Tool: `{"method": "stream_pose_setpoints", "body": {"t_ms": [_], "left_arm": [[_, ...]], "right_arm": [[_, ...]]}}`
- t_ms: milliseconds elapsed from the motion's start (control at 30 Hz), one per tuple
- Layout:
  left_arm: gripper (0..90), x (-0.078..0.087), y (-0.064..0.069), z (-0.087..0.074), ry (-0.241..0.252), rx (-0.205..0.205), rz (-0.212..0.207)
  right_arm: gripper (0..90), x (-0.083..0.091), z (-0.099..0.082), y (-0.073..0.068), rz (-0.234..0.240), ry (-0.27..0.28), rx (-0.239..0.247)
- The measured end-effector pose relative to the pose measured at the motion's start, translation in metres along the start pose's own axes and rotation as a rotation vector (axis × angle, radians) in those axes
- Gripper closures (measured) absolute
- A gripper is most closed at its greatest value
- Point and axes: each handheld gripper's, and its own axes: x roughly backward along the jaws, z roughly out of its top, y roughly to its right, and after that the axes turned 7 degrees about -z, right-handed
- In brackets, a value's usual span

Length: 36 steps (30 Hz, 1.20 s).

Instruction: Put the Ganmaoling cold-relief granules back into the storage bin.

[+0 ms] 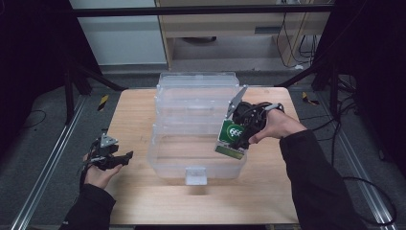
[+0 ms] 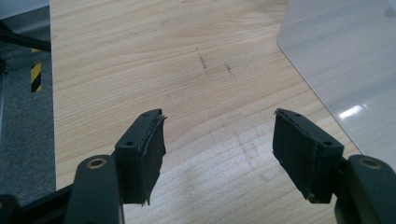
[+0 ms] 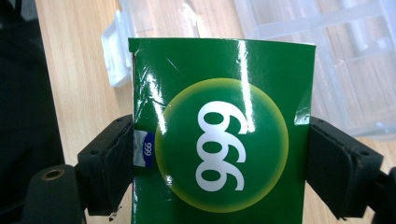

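A green box [image 3: 219, 126] marked 999 is clamped between the pads of my right gripper [image 3: 219, 168]. In the high view the green box [image 1: 231, 139] hangs over the right front corner of a clear plastic storage box [image 1: 196, 124], with my right gripper [image 1: 238, 136] shut on it and a hand behind. My left gripper [image 1: 125, 158] rests near the table's left edge, well left of the clear box. Seen from its own camera, my left gripper [image 2: 219, 144] stands open over bare wood, nothing between its pads [image 2: 154, 149].
The clear storage box has an open lid [image 1: 198, 86] tilted back and a front latch [image 1: 196, 176]. It sits on a light wooden table [image 1: 143, 201]. Black frame bars and cables run around the table's edges, over grey floor.
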Motion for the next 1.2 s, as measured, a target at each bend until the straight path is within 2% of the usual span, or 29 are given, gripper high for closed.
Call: {"method": "stream_pose_setpoints", "body": {"t_ms": [367,533,900,1000,1200], "left_arm": [[33.5,-0.001,0.000,0.000,-0.006,-0.004,0.001],[33.4,-0.001,0.000,0.000,-0.008,-0.005,0.000],[33.4,-0.002,0.000,-0.001,-0.013,-0.007,0.000],[33.4,-0.002,0.000,-0.001,-0.015,-0.007,-0.001],[33.3,-0.003,0.000,-0.001,-0.018,-0.009,-0.003]], "right_arm": [[17.8,-0.020,0.004,-0.002,0.034,-0.033,0.134],[17.7,-0.027,0.004,-0.002,0.036,-0.053,0.152],[17.6,-0.041,-0.001,0.000,0.064,-0.068,0.250],[17.6,-0.044,0.000,0.000,0.083,-0.076,0.256],[17.5,-0.052,0.000,-0.001,0.089,-0.090,0.281]]}}
